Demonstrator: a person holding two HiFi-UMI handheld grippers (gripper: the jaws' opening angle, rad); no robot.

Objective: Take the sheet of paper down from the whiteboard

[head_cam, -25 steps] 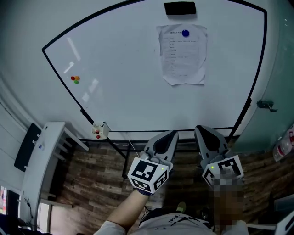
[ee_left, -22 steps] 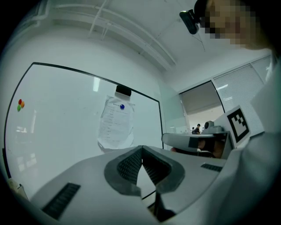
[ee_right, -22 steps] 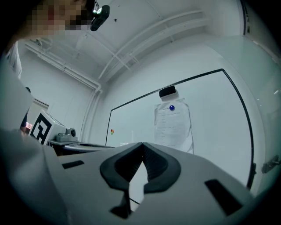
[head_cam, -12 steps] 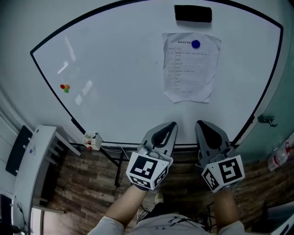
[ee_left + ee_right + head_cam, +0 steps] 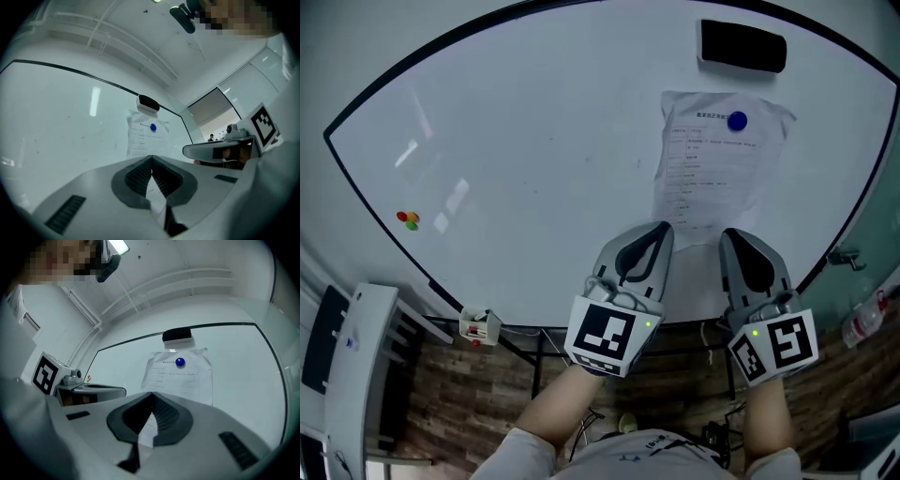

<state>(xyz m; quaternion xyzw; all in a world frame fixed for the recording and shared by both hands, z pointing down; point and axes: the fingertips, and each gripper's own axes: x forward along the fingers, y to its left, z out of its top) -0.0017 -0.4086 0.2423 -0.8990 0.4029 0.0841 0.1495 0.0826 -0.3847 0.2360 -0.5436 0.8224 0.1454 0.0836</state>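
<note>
Both grippers are up at the whiteboard (image 5: 534, 141). The left gripper (image 5: 661, 228) has its jaws fully together with nothing in them, and so does the right gripper (image 5: 733, 234). The sheet of paper (image 5: 717, 164) sits at 1 o'clock in my head view, pinned by a single blue magnet (image 5: 737, 121) at its 12 o'clock edge. A black eraser (image 5: 742, 46) is just above that. Both tips sit at the sheet's 6 o'clock edge; I can't tell if they touch the board.

Risks as I see them:
- Jaws must open first. Pushing in closed just crumples the bottom edge.
- The sheet lies flat on the board, so a jaw may skate over it and miss.
- Yanking down with the magnet on could tear the top, or fling the magnet off.
- Reaching for the magnet at 12 o'clock could clip the eraser.
</note>
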